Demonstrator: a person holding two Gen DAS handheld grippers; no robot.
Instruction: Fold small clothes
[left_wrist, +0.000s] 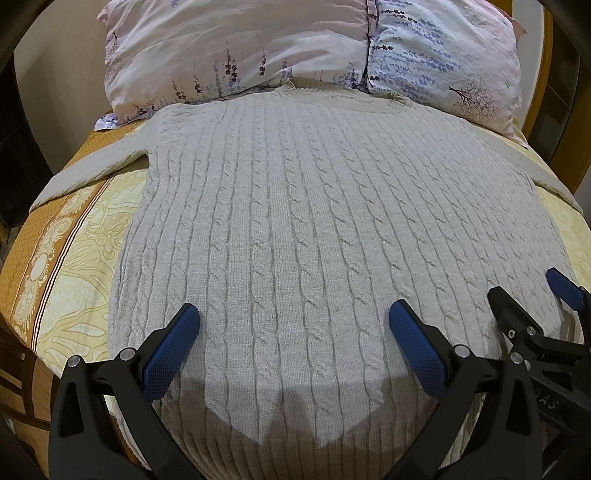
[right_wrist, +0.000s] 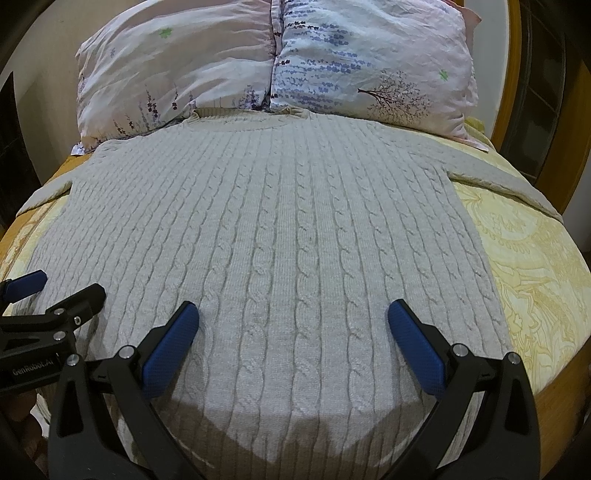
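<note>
A: Both claws spread wide, nothing in either. Left claw (left_wrist: 294, 317) hangs over the lower part of the sweater (left_wrist: 314, 221), blue pads (left_wrist: 173, 347) well apart w/ knit showing between them. Can't tell if the tips touch the wool or sit just above it.

B: Same for the right claw (right_wrist: 293, 317) – wide, empty, over the lower part of the sweater (right_wrist: 277, 229) but nearer its right side. From the left cam you see it poking in at the right edge (left_wrist: 532, 314), just beside the left one.

A: And the left claw shows at the left edge of the right cam (right_wrist: 55, 302). Where's the sweater lying?

B: Flat on the bed (right_wrist: 535, 266), front up, cable ribs running from hem to collar. Collar (right_wrist: 251, 112) butts against the two floral pillows (right_wrist: 258, 66) at the head. Sleeves go out to both sides; left sleeve (left_wrist: 92, 170) lies across the patterned sheet (left_wrist: 74, 240) toward the bed edge, right sleeve (right_wrist: 509, 181) does the same.

A: No boxes or baskets in sight. Room to move?

B: Bare yellow sheet on both flanks of the body, wider strip on the right. Wooden bed frame (right_wrist: 561, 155) rims the right side. Near hem drops out of view under the claws, in their shadow
</note>
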